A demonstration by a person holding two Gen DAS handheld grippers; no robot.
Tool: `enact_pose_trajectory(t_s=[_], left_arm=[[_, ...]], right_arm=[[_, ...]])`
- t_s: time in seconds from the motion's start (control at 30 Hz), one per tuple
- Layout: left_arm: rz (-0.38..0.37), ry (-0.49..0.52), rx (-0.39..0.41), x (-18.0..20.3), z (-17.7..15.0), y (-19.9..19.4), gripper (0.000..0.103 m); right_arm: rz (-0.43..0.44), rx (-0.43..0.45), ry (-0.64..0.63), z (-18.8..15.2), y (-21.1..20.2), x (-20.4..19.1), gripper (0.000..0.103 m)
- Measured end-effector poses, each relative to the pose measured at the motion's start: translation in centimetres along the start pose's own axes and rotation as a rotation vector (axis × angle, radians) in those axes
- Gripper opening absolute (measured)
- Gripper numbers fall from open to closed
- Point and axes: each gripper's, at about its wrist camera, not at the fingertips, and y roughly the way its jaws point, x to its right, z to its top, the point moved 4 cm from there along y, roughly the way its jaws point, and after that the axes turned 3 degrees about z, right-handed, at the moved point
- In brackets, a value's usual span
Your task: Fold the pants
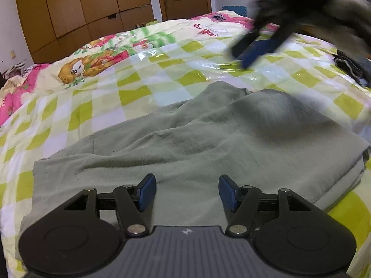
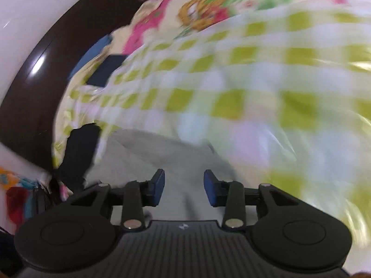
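The checked bedcover (image 1: 97, 106) lies bare to the left of and beyond the grey-green pants (image 1: 185, 143), giving open room to pass on those sides. To the right, a dark pile of clothes (image 1: 350, 67) sits on the cover near the pants' far right corner, and the right gripper (image 1: 250, 46) hangs blurred above the far cover. The pants' rumpled top rises in a hump (image 1: 273, 106) on the right.
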Motion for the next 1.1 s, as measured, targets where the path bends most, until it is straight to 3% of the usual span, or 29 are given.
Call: enact_pose_trajectory(t_s=[0.1,0.17,0.27,0.33,0.43,0.57,0.6,0.63,0.67,0.73,0.87,1.0,1.1], left_arm=[[-0.019,0.018,-0.017,-0.3,0.3,0.2,0.075],[-0.028,0.028,-0.024,-0.4,0.5,0.4,0.077],[-0.041,0.028,-0.031,-0.7,0.8,0.8,0.077],[-0.050,0.021,-0.034,-0.8,0.9,1.0,0.077],[-0.069,0.005,-0.037,-0.8,0.8,1.3,0.077],[-0.076,-0.006,-0.021,-0.5,0.6,1.1,0.078],[-0.068,-0.001,-0.013,-0.3,0.5,1.1,0.078],[-0.060,0.006,-0.005,-0.2,0.4,1.0,0.079],[-0.049,0.015,0.004,0.0,0.2,1.0,0.081],[-0.029,0.024,0.020,0.0,0.0,0.9,0.084],[0.038,0.067,0.054,-0.5,0.0,-0.4,0.084],[0.095,0.050,0.057,-1.8,-0.8,-1.6,0.084],[0.110,0.013,0.012,-2.5,-2.3,-1.4,0.084]], right_arm=[[0.059,-0.310,-0.077,3.7,6.0,0.0,0.040],[0.088,-0.488,-0.092,4.0,9.1,0.2,0.038],[0.025,-0.730,-0.076,2.9,12.0,1.5,0.034],[0.019,-0.783,-0.021,2.7,11.8,2.4,0.031],[-0.111,-0.837,0.009,2.9,10.1,3.6,0.032],[-0.303,-0.916,-0.098,2.3,8.1,3.7,0.034],[-0.369,-0.919,-0.147,2.2,7.6,3.7,0.043],[-0.429,-0.915,-0.184,2.2,7.2,3.7,0.063],[-0.480,-0.890,-0.214,2.3,6.6,3.7,0.067],[-0.497,-0.794,-0.182,2.8,5.2,3.7,0.064],[-0.493,-0.505,-0.101,1.7,1.0,2.7,0.064],[-0.332,-0.211,0.080,-3.7,-3.5,1.1,0.064],[-0.220,-0.013,0.222,-9.0,-4.8,0.4,0.065]])
